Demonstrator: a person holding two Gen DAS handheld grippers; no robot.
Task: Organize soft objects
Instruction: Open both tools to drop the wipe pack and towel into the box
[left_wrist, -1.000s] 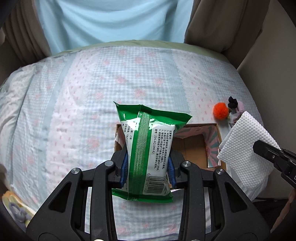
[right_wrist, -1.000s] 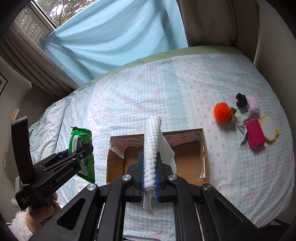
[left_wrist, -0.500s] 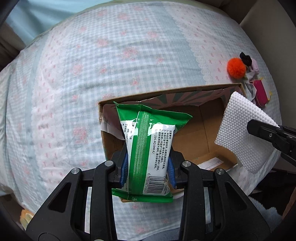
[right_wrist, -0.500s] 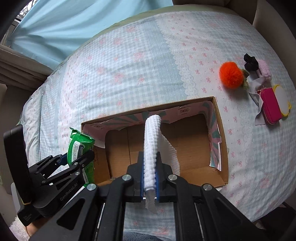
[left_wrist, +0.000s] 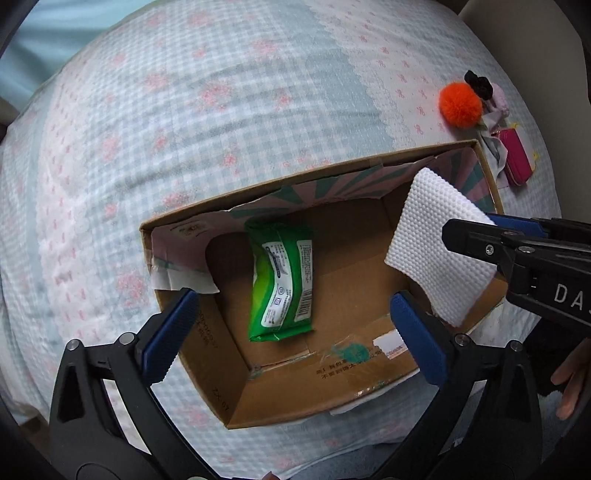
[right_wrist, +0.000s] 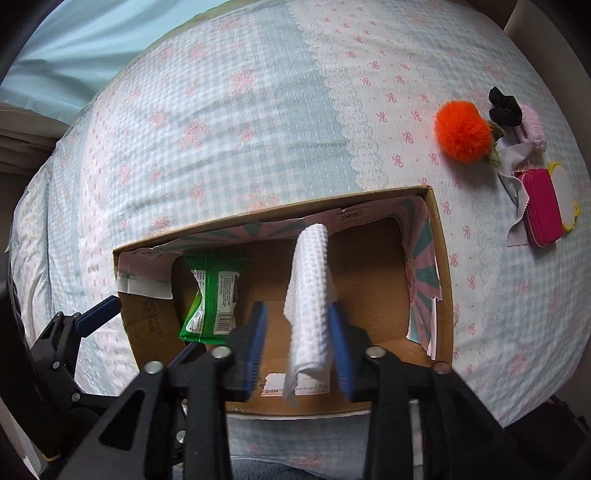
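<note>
A green wipes pack (left_wrist: 282, 282) lies loose on the floor of the open cardboard box (left_wrist: 306, 391), at its left side; it also shows in the right wrist view (right_wrist: 214, 299). My left gripper (left_wrist: 293, 328) is open and empty above the box's near edge. My right gripper (right_wrist: 299, 343) has its jaws spread over the box, and a folded white textured cloth (right_wrist: 310, 310) hangs between them, leaning on the right pad. In the left wrist view the cloth (left_wrist: 439, 254) hangs at the right gripper's tip over the box's right side.
The box (right_wrist: 441, 258) sits on a checked bedspread (right_wrist: 240, 122). To its right lie an orange pompom (right_wrist: 461, 131), a black scrunchie (right_wrist: 504, 109), a pink fuzzy item (right_wrist: 533, 127), a grey cloth (right_wrist: 517, 155), a magenta pouch (right_wrist: 545, 212) and a yellow-rimmed mirror (right_wrist: 567, 201).
My left gripper opened and the wipes pack dropped into the box. My right gripper's jaws spread apart from the white cloth. Both grippers moved closer over the box.
</note>
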